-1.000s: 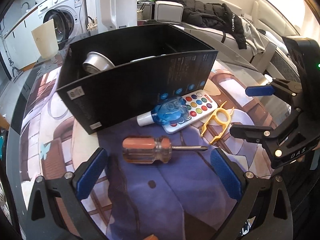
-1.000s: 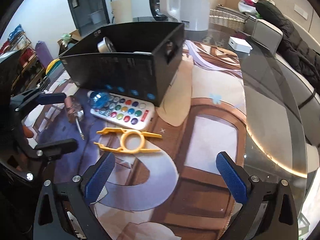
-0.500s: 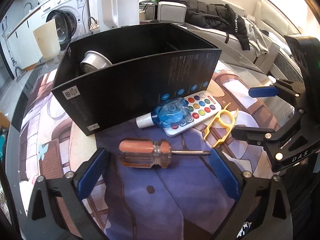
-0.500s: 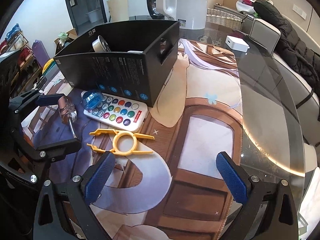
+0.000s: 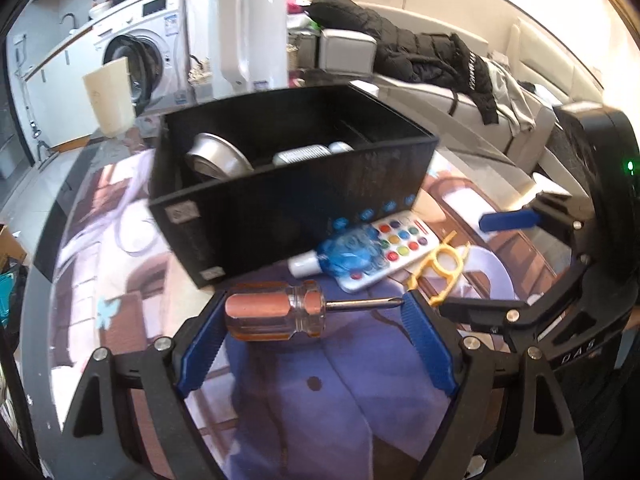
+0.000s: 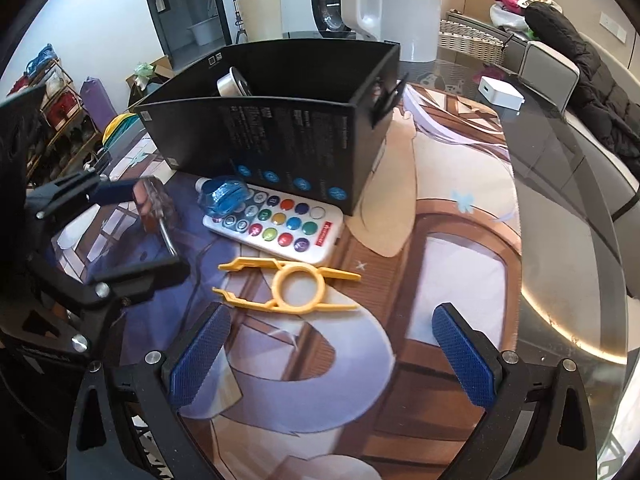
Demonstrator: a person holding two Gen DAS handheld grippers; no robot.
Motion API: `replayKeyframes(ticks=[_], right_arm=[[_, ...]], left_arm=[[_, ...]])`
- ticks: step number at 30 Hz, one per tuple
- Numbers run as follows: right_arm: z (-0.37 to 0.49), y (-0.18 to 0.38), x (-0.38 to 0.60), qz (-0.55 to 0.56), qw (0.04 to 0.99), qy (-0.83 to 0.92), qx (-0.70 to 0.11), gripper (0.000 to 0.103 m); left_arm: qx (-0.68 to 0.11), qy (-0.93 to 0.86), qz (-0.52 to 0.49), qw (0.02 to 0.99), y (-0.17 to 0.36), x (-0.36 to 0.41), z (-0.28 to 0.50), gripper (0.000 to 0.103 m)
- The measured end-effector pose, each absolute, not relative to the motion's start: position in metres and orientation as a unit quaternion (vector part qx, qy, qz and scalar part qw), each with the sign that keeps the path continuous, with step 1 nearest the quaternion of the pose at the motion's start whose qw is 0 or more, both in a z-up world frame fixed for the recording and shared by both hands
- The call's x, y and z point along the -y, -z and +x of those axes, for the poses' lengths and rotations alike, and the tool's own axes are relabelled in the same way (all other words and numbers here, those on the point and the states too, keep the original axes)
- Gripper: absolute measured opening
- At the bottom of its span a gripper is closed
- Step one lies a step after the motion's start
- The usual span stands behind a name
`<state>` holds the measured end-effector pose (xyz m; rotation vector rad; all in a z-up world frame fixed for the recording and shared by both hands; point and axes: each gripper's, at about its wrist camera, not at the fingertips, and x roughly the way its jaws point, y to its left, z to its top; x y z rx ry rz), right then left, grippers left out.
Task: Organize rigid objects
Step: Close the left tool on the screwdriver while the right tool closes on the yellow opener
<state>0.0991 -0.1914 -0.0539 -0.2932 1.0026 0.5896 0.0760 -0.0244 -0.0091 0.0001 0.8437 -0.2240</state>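
My left gripper (image 5: pixel 314 312) is shut on the orange-handled screwdriver (image 5: pixel 276 312), handle end against the left pad, tip against the right; it seems lifted off the mat. It also shows in the right wrist view (image 6: pixel 154 210). A black box (image 5: pixel 288 208) stands behind, holding a metal bowl (image 5: pixel 218 158) and a silver item. In front of the box lie a white remote with coloured buttons (image 6: pixel 280 226), a blue tape dispenser (image 6: pixel 222 196) and a yellow plastic tool (image 6: pixel 294 286). My right gripper (image 6: pixel 332 330) is open, just short of the yellow tool.
A printed mat (image 6: pixel 452 280) covers the round glass table (image 6: pixel 568 208). A white appliance (image 5: pixel 250 54) and a cream lampshade (image 5: pixel 108 98) stand behind the box. A small white box (image 6: pixel 500 92) lies far right. A sofa with a black jacket (image 5: pixel 424 56) is beyond.
My left gripper has closed in on the screwdriver end to end and taken hold of it. The right gripper has moved a little nearer to the yellow tool.
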Motion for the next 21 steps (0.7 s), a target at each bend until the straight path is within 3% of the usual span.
replayKeyframes(ticks=[17, 19, 21], right_arm=[[0.082, 0.057, 0.169, -0.127, 0.854, -0.229, -0.450, 0.102], [0.082, 0.055, 0.171, -0.126, 0.856, -0.229, -0.447, 0.099], [0.080, 0.052, 0.171, -0.127, 0.857, -0.236, -0.439, 0.082]], left_arm=[[-0.392, 0.076, -0.020, 0.917, 0.005, 0.002, 0.077, 0.085], [-0.391, 0.076, -0.021, 0.917, 0.004, 0.001, 0.076, 0.085], [-0.390, 0.075, -0.022, 0.918, 0.004, 0.000, 0.076, 0.085]])
